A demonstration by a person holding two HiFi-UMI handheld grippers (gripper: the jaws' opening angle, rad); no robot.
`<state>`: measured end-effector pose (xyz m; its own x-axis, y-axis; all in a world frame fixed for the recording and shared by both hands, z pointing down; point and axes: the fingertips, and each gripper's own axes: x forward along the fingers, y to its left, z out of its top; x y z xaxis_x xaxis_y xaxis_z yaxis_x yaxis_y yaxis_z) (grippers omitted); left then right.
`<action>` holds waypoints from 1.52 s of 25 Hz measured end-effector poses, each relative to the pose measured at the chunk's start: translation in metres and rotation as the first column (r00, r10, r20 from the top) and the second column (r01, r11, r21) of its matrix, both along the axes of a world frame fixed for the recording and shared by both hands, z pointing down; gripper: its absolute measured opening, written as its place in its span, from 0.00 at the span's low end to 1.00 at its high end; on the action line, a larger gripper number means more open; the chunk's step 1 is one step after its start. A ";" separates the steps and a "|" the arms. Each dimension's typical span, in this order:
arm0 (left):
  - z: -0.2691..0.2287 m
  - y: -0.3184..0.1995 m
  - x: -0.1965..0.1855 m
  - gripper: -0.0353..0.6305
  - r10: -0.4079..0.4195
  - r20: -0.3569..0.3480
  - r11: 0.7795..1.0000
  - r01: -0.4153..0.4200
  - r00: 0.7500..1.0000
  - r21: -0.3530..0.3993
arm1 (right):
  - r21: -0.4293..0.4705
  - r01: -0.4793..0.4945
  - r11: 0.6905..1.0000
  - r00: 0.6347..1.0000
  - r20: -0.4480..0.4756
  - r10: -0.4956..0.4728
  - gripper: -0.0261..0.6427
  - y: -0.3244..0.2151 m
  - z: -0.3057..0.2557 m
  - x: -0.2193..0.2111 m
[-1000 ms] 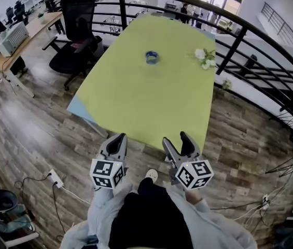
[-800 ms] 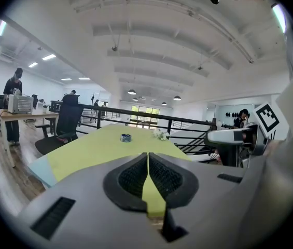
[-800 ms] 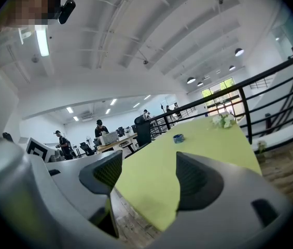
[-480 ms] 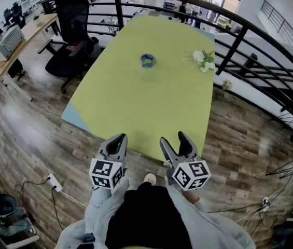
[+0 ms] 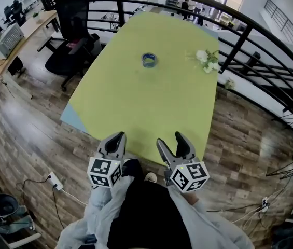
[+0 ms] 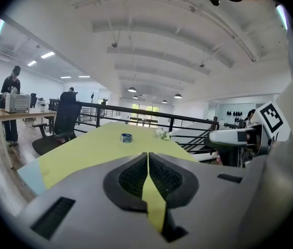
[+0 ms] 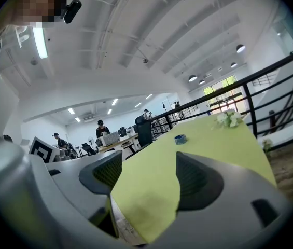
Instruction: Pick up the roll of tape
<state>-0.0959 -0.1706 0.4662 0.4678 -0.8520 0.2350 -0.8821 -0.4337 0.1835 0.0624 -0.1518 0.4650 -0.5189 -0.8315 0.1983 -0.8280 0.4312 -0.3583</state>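
Roll of tape: a small blue ring lying flat on the far half of the desk, alone, well apart from both grippers.
Desk: a long yellow-green top that runs away from the person; a pale blue corner shows at its near left edge.
Left hand-held gripper: held at the near edge of the desk, jaws pressed together with only a hairline slit between the ribbed pads — nothing is caught in them. Its own view looks along the desk top, with the tape small and far ahead.
Right hand-held gripper: just beside the left one at the same near edge, jaws spread wide and empty; only bare desk top shows through the gap, with the tape far off beyond it.
Marker cubes: one on the rear of each gripper, left and right, close to the person's grey sleeves.
Flowers: a small white bunch near the desk's far right edge, to the right of the tape and apart from it.
Railing: black metal bars curving round the far end and right side of the desk.
Office chair: black, standing on the wood-plank floor to the left of the desk.
Power strip: white, on the floor at lower left — a cable trails from it.
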 end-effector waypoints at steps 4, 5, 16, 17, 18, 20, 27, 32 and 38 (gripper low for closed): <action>0.001 -0.016 -0.002 0.09 0.019 0.005 1.000 -0.019 1.000 0.001 | -0.012 -0.023 1.000 1.000 0.005 0.023 0.52 -0.012 0.001 -0.003; 0.003 -0.021 -0.003 0.09 0.023 0.004 1.000 -0.023 1.000 -0.002 | -0.015 -0.027 1.000 1.000 0.006 0.027 0.52 -0.016 0.002 -0.004; -0.009 -0.103 -0.012 0.09 0.085 -0.007 0.996 -0.085 0.996 0.013 | -0.021 -0.093 0.995 0.996 -0.003 0.093 0.52 -0.085 -0.007 -0.016; -0.011 -0.113 -0.015 0.09 0.086 -0.010 0.996 -0.086 0.996 0.017 | -0.018 -0.095 0.995 0.996 -0.002 0.095 0.52 -0.093 -0.009 -0.018; -0.013 -0.124 -0.018 0.09 0.086 -0.014 0.996 -0.086 0.996 0.021 | -0.012 -0.096 0.995 0.995 0.001 0.096 0.52 -0.101 -0.009 -0.020; -0.017 -0.144 -0.022 0.09 0.092 -0.017 0.995 -0.091 0.996 0.028 | -0.003 -0.102 0.995 0.995 0.009 0.102 0.52 -0.117 -0.011 -0.024; -0.025 -0.189 -0.019 0.09 0.138 -0.018 0.990 -0.137 0.990 0.035 | 0.003 -0.141 0.990 0.990 -0.011 0.141 0.52 -0.155 -0.021 -0.020; -0.022 -0.210 -0.014 0.09 0.152 -0.020 0.988 -0.151 0.988 0.024 | 0.013 -0.160 0.987 0.987 -0.010 0.160 0.52 -0.178 -0.026 -0.010; -0.024 -0.239 -0.014 0.09 0.167 -0.011 0.986 -0.167 0.986 0.027 | 0.032 -0.154 0.988 0.988 -0.022 0.154 0.52 -0.210 -0.038 -0.010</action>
<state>-0.1098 -0.4098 0.4421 0.6069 -0.7675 0.2067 -0.7946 -0.5795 0.1813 0.0528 -0.3614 0.4271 -0.3794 -0.9070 0.1829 -0.8937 0.3080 -0.3263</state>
